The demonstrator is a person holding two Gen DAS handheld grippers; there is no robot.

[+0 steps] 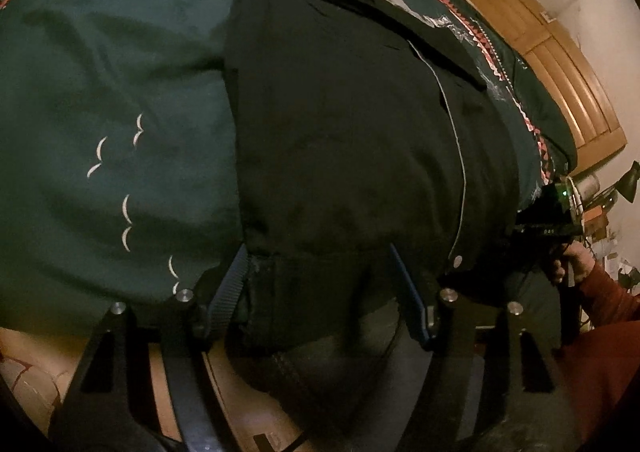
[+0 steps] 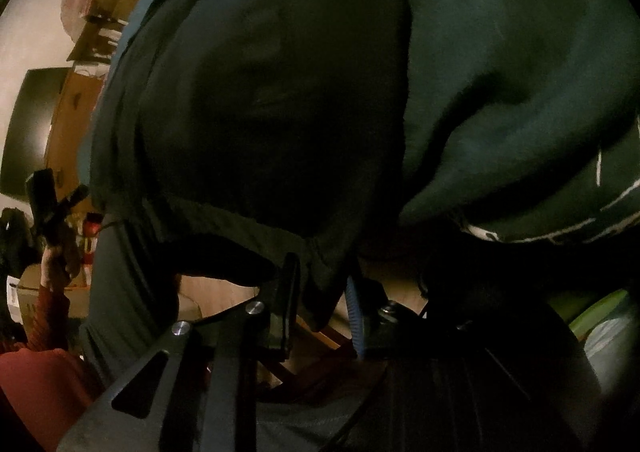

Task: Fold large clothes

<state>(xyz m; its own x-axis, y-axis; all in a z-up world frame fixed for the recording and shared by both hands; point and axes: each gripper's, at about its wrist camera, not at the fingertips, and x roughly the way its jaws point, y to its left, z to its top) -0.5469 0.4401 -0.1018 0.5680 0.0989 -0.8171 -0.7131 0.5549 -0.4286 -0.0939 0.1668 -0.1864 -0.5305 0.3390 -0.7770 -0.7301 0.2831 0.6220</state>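
Black linkage arms and silver bolts fill the bottom of both wrist views. Left gripper (image 1: 316, 276): jaws apart, blue ribbed pads either side of the near hem of the black garment (image 1: 344, 124); left pad sits at the hem's corner, right pad looks clear of the cloth, so hem lies between the pads with no visible pinch. Right gripper (image 2: 320, 292): jaws narrow, clamped on a hanging fold of the garment's lower edge; cloth runs down between the fingers.

Garment position: black jacket-type item w/ thin pale piping and one snap stud, lying on a dark green bedspread (image 1: 108, 92); near edge overhangs the bed side. Far edge ends short of the bedspread's red-and-white zigzag border (image 1: 500, 52).

Writing/labels: none legible. Bedspread carries white crescent marks and pale printed shapes; lettering near the border too blurred to read.

Clearance: wide bare bedspread to the left of the garment, narrower strip to the right. Wooden panelled unit (image 1: 560, 64) runs beyond the bed's far side. Person's hand (image 1: 576, 264), red sleeve, grips the other tool's handle at the right edge.
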